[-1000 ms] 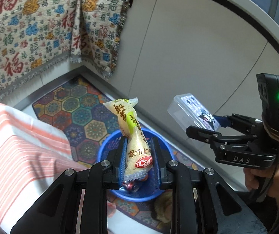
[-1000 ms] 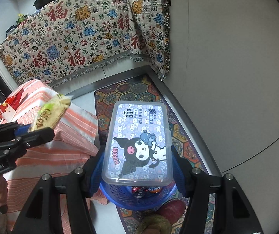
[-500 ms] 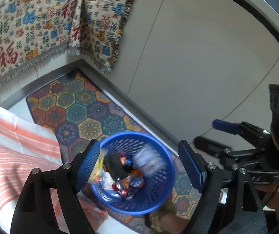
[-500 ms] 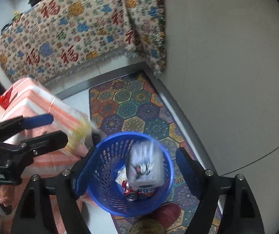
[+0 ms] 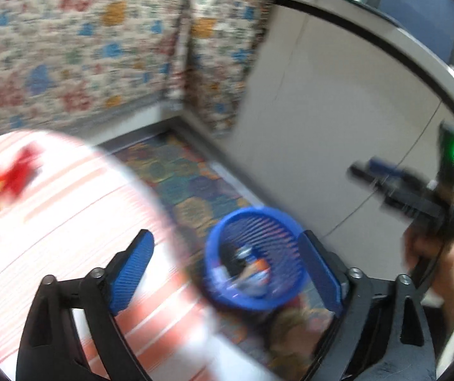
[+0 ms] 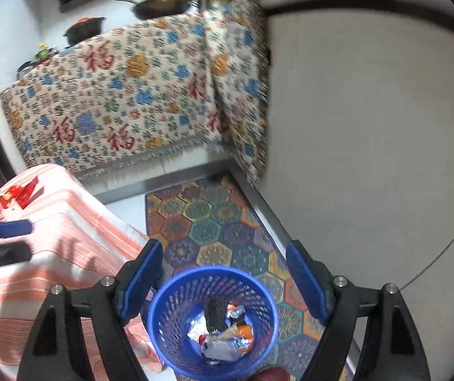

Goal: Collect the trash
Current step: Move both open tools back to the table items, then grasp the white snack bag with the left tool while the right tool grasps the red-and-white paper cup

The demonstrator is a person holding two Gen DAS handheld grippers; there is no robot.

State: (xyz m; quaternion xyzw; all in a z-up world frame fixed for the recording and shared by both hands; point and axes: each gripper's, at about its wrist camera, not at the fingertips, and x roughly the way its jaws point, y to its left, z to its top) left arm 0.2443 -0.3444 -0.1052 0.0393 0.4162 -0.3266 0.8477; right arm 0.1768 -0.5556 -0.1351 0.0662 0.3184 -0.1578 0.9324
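A blue mesh basket (image 6: pixel 166 317) stands on the floor with wrappers, a can and a clear box (image 6: pixel 223 336) inside. My right gripper (image 6: pixel 225 247) hangs above it, open and empty. The left wrist view is blurred. My left gripper (image 5: pixel 223 238) is there with its jaws still opening and nothing between them; the basket (image 5: pixel 252 211) lies below, near its right finger. A red wrapper (image 6: pixel 20 193) lies on the striped table (image 6: pixel 62 222), also seen as a red wrapper (image 5: pixel 8 177) on the left. Each gripper shows in the other's view: right gripper (image 5: pixel 369 168), left gripper (image 6: pixel 11 241).
A colourful hexagon rug (image 6: pixel 207 222) lies under the basket, along a white cabinet front (image 6: pixel 369 158). A patterned cloth (image 6: pixel 131 95) drapes the counter behind, with pans (image 6: pixel 163 4) on top. A hand (image 5: pixel 430 247) holds the right gripper.
The left gripper let go of a yellow snack wrapper and the right a clear cartoon-lid box; both fell into the basket. Both grippers opened. The left swung toward the table; the right rose.
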